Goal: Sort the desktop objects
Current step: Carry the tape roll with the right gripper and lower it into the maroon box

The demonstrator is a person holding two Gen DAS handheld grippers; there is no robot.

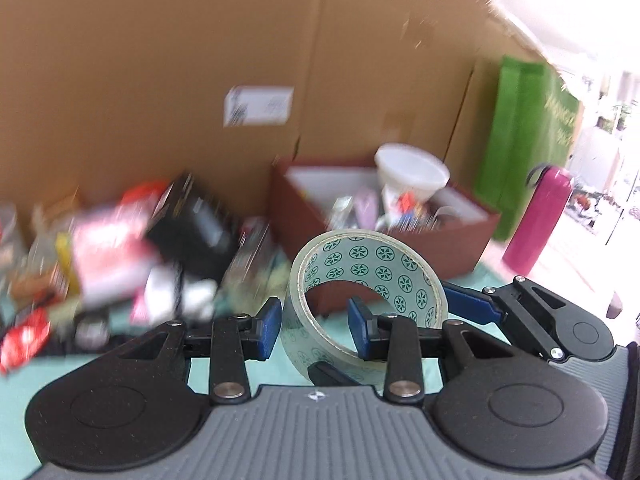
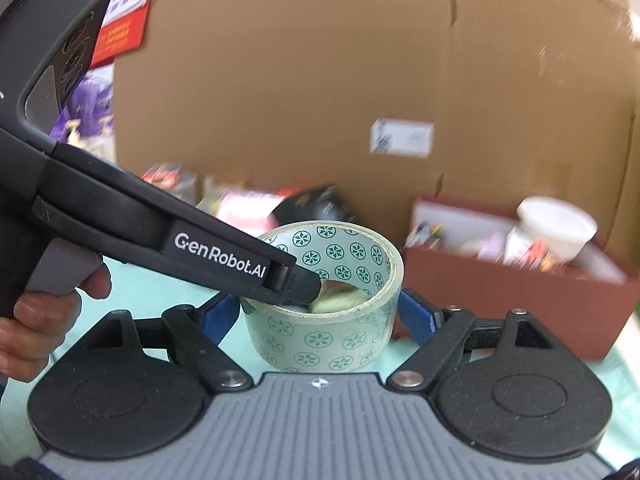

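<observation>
A roll of clear tape (image 1: 376, 264) with a green star-printed core hangs tilted above the teal mat (image 1: 16, 384). My left gripper (image 1: 316, 330) is shut on its wall, one blue pad outside and one inside the ring. From the right wrist, the roll (image 2: 320, 336) sits between my right gripper's (image 2: 320, 316) widely spread blue pads, which touch both sides. The left gripper (image 2: 296, 284) reaches in from the left, held by a hand (image 2: 36, 332). One right finger (image 1: 468, 304) shows beside the roll in the left wrist view.
A red-brown box (image 1: 460, 248) behind the roll holds small items and a white cup (image 1: 412, 172). A blurred pile of packets and a black box (image 1: 120, 256) lies left. A cardboard wall (image 1: 160, 60) stands behind; a pink bottle (image 1: 536, 220) and green bag (image 1: 524, 132) stand right.
</observation>
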